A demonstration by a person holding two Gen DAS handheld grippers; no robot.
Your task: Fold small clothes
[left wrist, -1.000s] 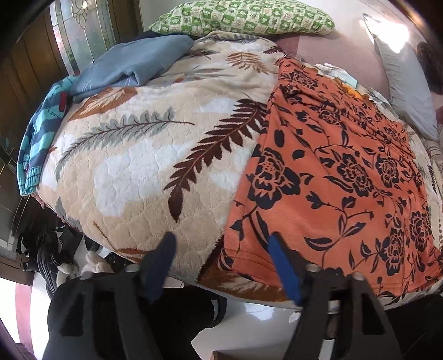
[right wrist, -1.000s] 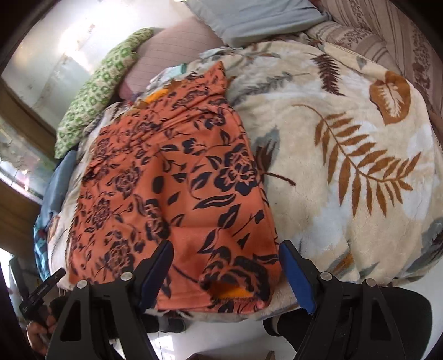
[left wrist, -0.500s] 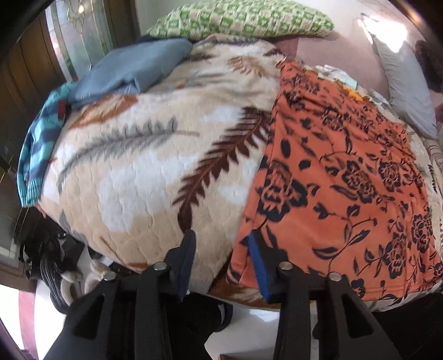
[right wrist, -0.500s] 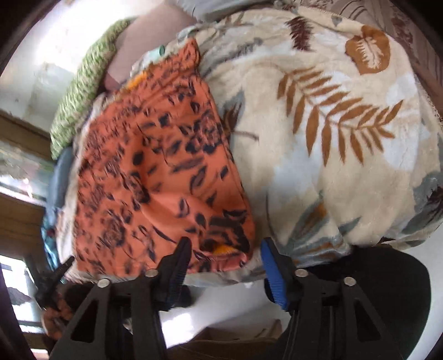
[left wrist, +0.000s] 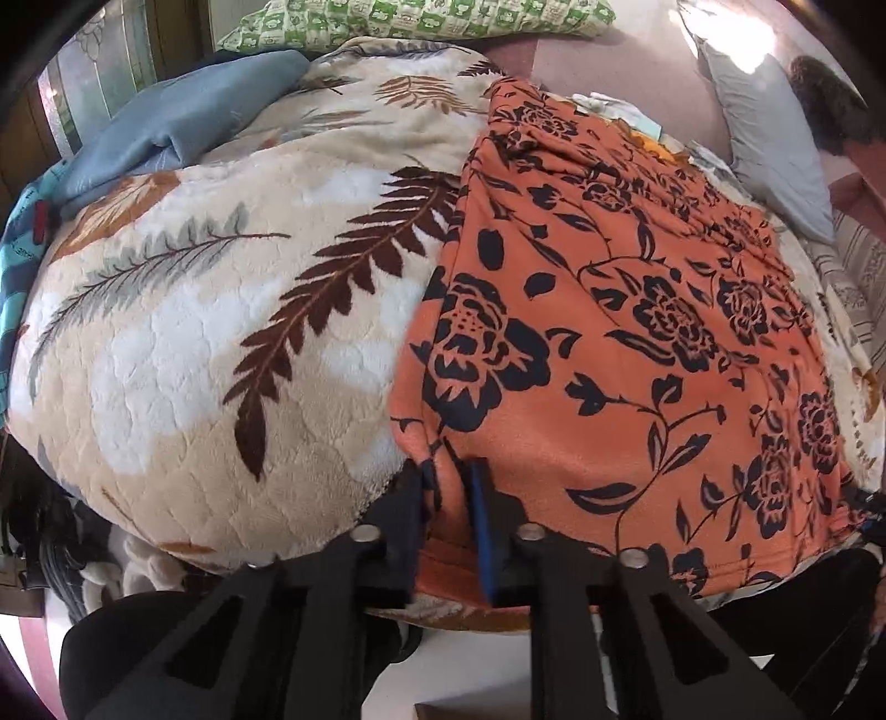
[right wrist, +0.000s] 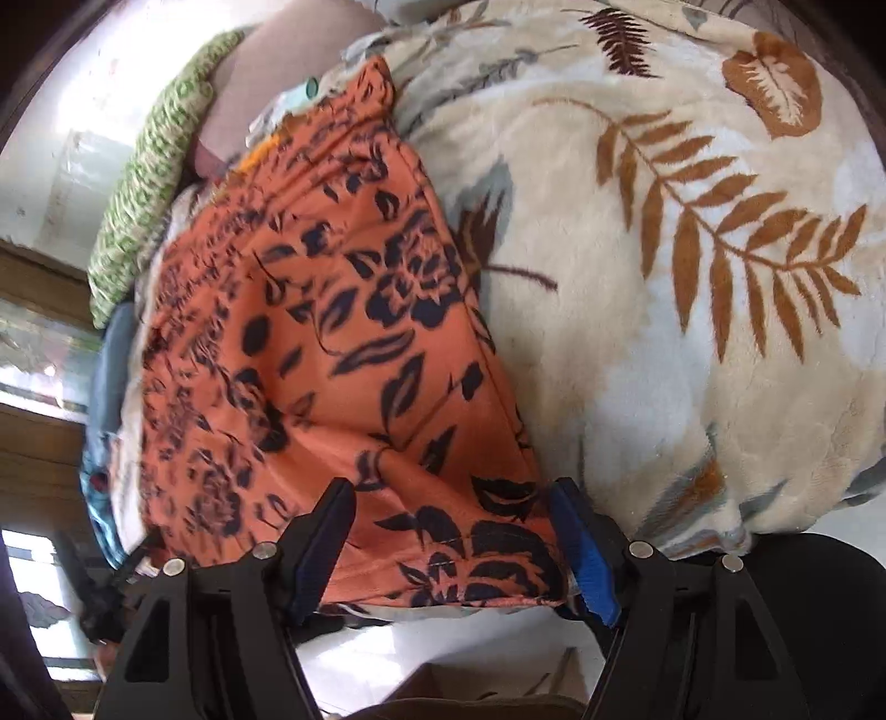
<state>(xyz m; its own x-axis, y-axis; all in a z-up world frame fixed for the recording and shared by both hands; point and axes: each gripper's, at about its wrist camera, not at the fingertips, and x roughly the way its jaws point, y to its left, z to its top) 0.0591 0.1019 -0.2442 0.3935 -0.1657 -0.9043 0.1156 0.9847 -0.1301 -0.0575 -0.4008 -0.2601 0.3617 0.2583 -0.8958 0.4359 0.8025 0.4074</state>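
An orange garment with black flowers (left wrist: 637, 332) lies spread flat on a cream leaf-print blanket (left wrist: 221, 310) on a bed. My left gripper (left wrist: 451, 482) is shut on the garment's near left hem corner, and the cloth bunches between the jaws. In the right wrist view the same garment (right wrist: 332, 360) runs away from the camera. My right gripper (right wrist: 451, 498) is open, and its jaws straddle the near right hem corner without pinching it.
A blue folded cloth (left wrist: 183, 122) and a teal striped cloth (left wrist: 16, 266) lie at the blanket's left. A green patterned pillow (left wrist: 421, 16) and a grey pillow (left wrist: 769, 144) sit at the bed's far end. The bed edge drops to the floor just below both grippers.
My left gripper moved right onto the hem corner and closed on it. My right gripper moved in over the other hem corner; its jaws narrowed midway, then stand wide around the hem now.
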